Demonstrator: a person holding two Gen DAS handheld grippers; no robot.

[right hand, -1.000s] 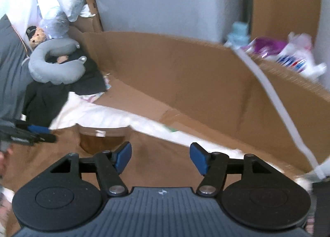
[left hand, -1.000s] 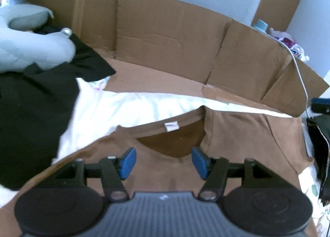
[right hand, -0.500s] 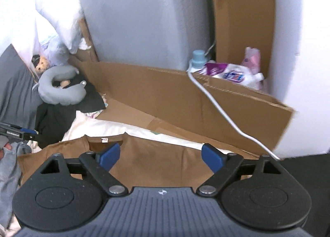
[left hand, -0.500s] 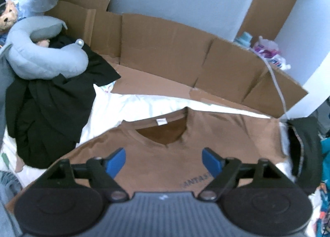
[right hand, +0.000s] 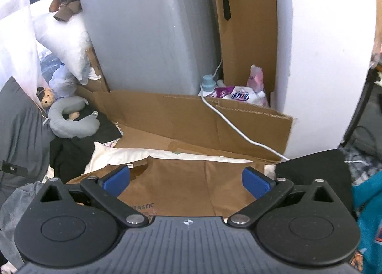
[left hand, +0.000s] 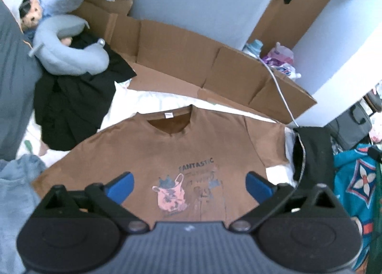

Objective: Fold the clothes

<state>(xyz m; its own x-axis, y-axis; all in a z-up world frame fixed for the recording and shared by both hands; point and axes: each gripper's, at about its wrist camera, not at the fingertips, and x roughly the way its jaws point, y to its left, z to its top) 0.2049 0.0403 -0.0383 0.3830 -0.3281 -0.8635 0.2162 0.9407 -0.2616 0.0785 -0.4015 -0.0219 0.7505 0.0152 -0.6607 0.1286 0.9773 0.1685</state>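
Note:
A brown T-shirt [left hand: 148, 150] with a "FANTASTIC" print lies spread flat, front up, on a white sheet [left hand: 143, 102], collar toward the cardboard. It also shows in the right wrist view [right hand: 186, 183]. My left gripper [left hand: 189, 184] is open and empty, held above the shirt's chest print. My right gripper [right hand: 186, 181] is open and empty, held above the shirt's right half, apart from the cloth.
A black garment pile [left hand: 71, 107] with a grey neck pillow [left hand: 69, 57] lies left of the shirt. Flattened cardboard [left hand: 191, 59] stands behind it. A white cable [right hand: 238, 131] runs over the cardboard. Black cloth [right hand: 312, 169] and a teal patterned cloth [left hand: 353, 188] lie right. Pale blue fabric [left hand: 14, 193] lies near left.
Both grippers have pulled back and risen away from the shirt, and both have opened wider. The whole shirt with its print now shows.

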